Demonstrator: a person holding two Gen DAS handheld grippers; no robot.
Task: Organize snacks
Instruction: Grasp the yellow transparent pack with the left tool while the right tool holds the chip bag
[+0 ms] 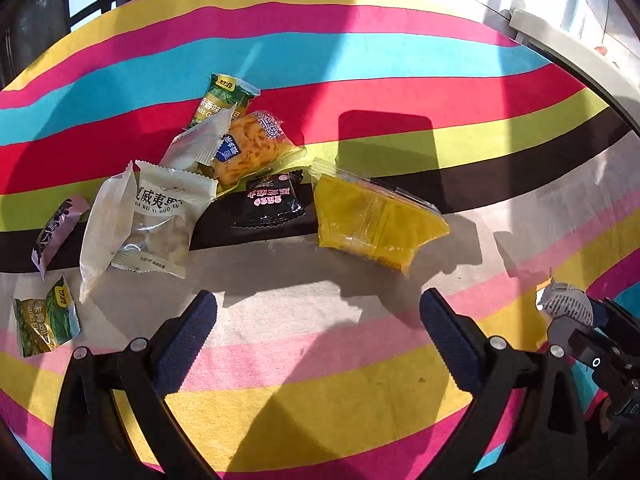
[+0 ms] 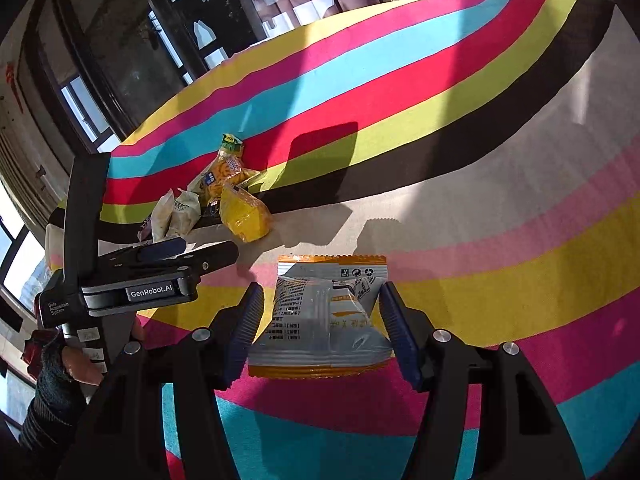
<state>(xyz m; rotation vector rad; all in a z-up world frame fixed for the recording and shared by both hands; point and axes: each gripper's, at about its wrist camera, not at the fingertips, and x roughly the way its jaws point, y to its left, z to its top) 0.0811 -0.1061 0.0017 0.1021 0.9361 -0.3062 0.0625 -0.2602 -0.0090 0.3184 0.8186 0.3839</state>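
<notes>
Striped cloth (image 1: 360,56) in yellow, pink, blue, red, lime, black and pale grey covers the worktop; hard sunlight and sharp shadows cross it. Dark window frames (image 2: 120,64) fill the upper left of the right wrist view.

Left wrist view only:
- Loose heap of snack packets at centre left: green packet (image 1: 224,98), orange-filled clear packet (image 1: 252,146), white packet with black lettering (image 1: 160,220), black packet (image 1: 272,202), yellow packet (image 1: 372,226).
- Purple packet (image 1: 56,230) and a second green packet (image 1: 46,322) lie apart at the left edge.
- Left tongs (image 1: 318,332) at the bottom, jaws spread wide over bare cloth, nothing between them.

Right wrist view only:
- Right tongs (image 2: 320,328) at lower centre, clamped on a silver-and-orange packet (image 2: 324,316); both pads press its sides. The packet's lower edge sits over the pink stripe, well apart from the heap.
- Left device body at centre left, labelled, held by a hand (image 2: 80,364) in a dark knit sleeve (image 2: 48,396); it partly hides the heap's left end.

In the left wrist view the silver-and-orange packet shows only as a small corner at the right edge.
</notes>
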